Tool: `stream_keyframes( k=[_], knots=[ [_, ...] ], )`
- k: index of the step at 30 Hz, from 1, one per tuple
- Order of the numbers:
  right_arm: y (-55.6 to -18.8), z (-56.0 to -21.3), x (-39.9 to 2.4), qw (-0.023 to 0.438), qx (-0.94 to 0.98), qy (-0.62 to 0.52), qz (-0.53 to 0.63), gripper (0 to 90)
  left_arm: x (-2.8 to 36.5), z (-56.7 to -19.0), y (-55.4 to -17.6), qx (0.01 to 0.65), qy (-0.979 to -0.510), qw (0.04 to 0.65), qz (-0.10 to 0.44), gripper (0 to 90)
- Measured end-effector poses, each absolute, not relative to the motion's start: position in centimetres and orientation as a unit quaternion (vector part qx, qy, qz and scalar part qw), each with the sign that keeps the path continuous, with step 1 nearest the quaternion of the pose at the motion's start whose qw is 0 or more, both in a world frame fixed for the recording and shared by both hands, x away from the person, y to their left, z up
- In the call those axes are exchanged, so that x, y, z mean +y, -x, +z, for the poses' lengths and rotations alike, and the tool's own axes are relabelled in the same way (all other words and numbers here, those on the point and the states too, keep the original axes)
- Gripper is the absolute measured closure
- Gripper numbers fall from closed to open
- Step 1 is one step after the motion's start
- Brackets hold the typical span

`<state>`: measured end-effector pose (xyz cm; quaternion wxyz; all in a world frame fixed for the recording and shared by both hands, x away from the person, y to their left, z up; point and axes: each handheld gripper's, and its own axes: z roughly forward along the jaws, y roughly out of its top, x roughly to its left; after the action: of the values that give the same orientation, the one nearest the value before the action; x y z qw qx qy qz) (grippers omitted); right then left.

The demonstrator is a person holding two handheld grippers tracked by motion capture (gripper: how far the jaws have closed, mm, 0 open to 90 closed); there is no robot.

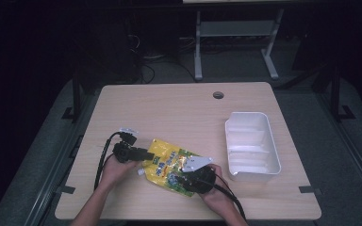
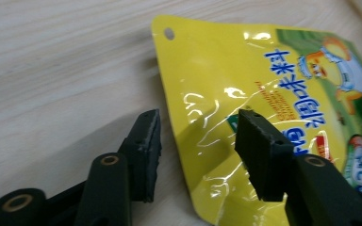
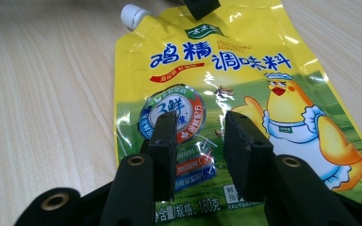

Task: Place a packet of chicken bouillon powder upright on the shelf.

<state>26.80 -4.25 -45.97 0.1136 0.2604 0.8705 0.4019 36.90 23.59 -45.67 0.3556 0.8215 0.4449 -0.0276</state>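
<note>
On the pale wooden table (image 1: 179,108), the high view shows your yellow seasoning pouch (image 1: 169,162) lying flat between your hands near the front edge, with a white plastic tub (image 1: 253,165) standing empty to its right. In the left gripper view, your left gripper (image 2: 199,136) stands part open astride the pouch's edge below the hang hole, one jaw over the table and one over the foil, and whether the pads touch is hard to tell. In the right gripper view, your right gripper (image 3: 199,141) is half open over the printed face, gripping nothing, with the white cap (image 3: 133,15) at top and the pouch's bottom cut off.

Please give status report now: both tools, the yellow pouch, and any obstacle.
Left tool open astride edge of flat yellow plastic seasoning pouch. Right tool open, tips over pouch. White plastic tray sits apart; nothing in the way.
</note>
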Motion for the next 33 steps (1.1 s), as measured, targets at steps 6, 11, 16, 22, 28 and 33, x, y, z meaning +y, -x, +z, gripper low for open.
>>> stream_keyframes(
  k=[6, 11, 16, 22, 28, 33],
  knots=[
    [-26.9, -46.0, -4.3, 0.111, 0.870, -0.260, 0.403, 64.6, 23.6, -45.7, -36.9, 0.442, -0.822, 0.358, -0.032, 56.6],
    [-26.9, -46.0, -4.3, 0.112, 0.871, -0.259, 0.403, 64.8, 23.7, -45.1, -36.6, 0.433, -0.819, 0.374, -0.041, 63.2],
    [-26.9, -46.1, -4.2, 0.112, 0.870, -0.259, 0.405, 64.6, 23.8, -44.9, -36.5, 0.422, -0.821, 0.382, -0.049, 70.5],
    [-26.9, -46.2, -4.2, 0.111, 0.868, -0.258, 0.408, 63.9, 23.7, -45.7, -36.9, 0.435, -0.830, 0.347, -0.048, 72.7],
    [-26.9, -46.2, -4.2, 0.110, 0.868, -0.258, 0.409, 63.2, 24.1, -45.8, -37.1, 0.434, -0.820, 0.365, -0.076, 79.9],
    [-26.9, -46.3, -4.1, 0.110, 0.868, -0.257, 0.411, 62.7, 24.0, -45.7, -36.8, 0.425, -0.829, 0.358, -0.059, 89.8]
  ],
)
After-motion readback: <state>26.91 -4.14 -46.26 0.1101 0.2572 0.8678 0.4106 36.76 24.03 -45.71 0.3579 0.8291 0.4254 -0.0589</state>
